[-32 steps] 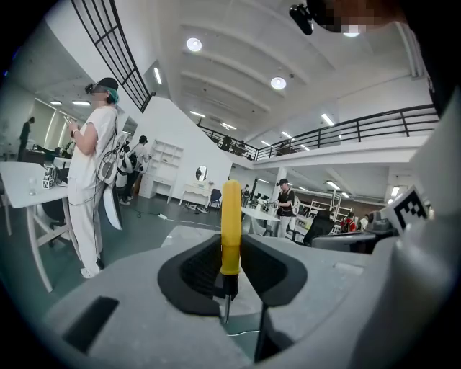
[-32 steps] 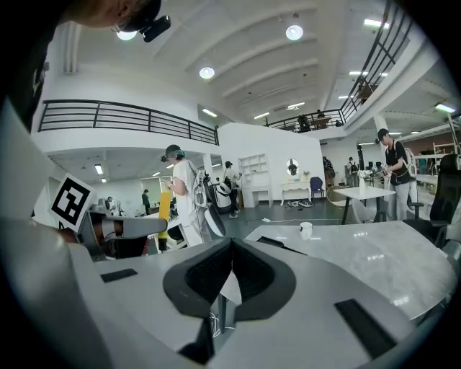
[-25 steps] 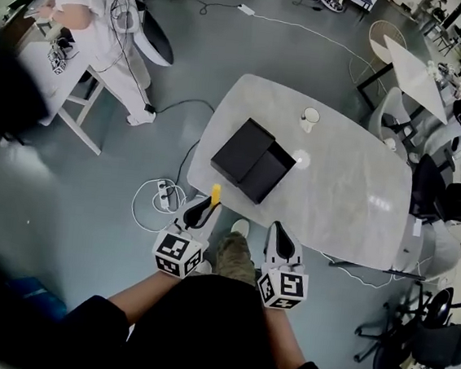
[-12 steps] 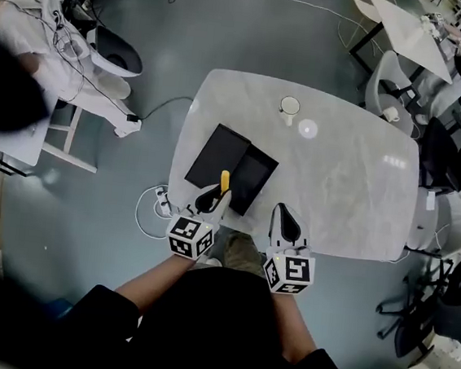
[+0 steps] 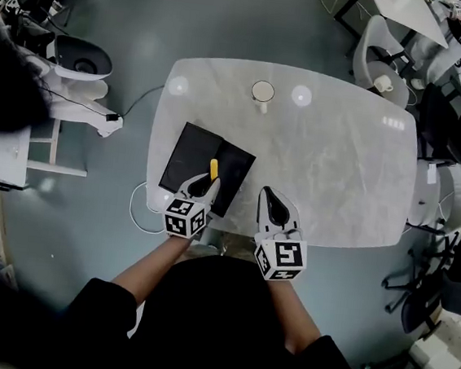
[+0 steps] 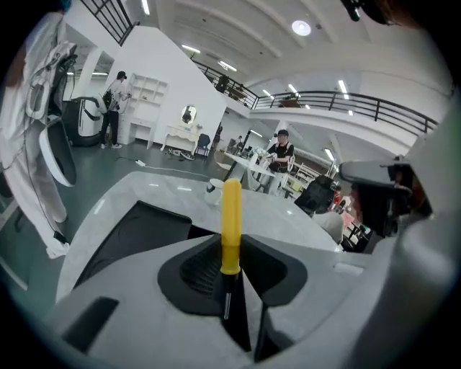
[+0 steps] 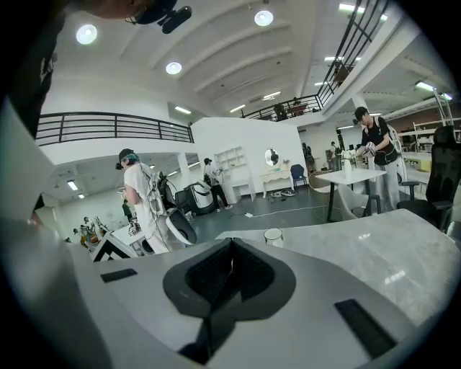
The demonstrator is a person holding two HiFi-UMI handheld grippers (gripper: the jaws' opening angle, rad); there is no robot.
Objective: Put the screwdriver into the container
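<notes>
The screwdriver (image 5: 213,169) has a yellow handle (image 6: 231,216) that sticks out forward from my left gripper (image 5: 203,184), whose jaws are shut on its dark lower end (image 6: 229,277). It hangs over the near part of the black container (image 5: 193,155), an open flat box lying at the table's left. In the left gripper view the container (image 6: 137,230) lies just ahead and below. My right gripper (image 5: 268,198) hovers over the table's near edge, to the right of the container. Its jaws (image 7: 230,270) are shut with nothing between them.
A white cup (image 5: 263,91) stands at the far middle of the grey marble table (image 5: 339,166); it also shows ahead as the cup (image 7: 274,236). Chairs (image 5: 375,60) and another table stand beyond. People stand in the room's background. Cables lie on the floor at the left.
Both grippers have moved forward from beyond the table's near edge to over it. The left one has carried the screwdriver to above the black container.
</notes>
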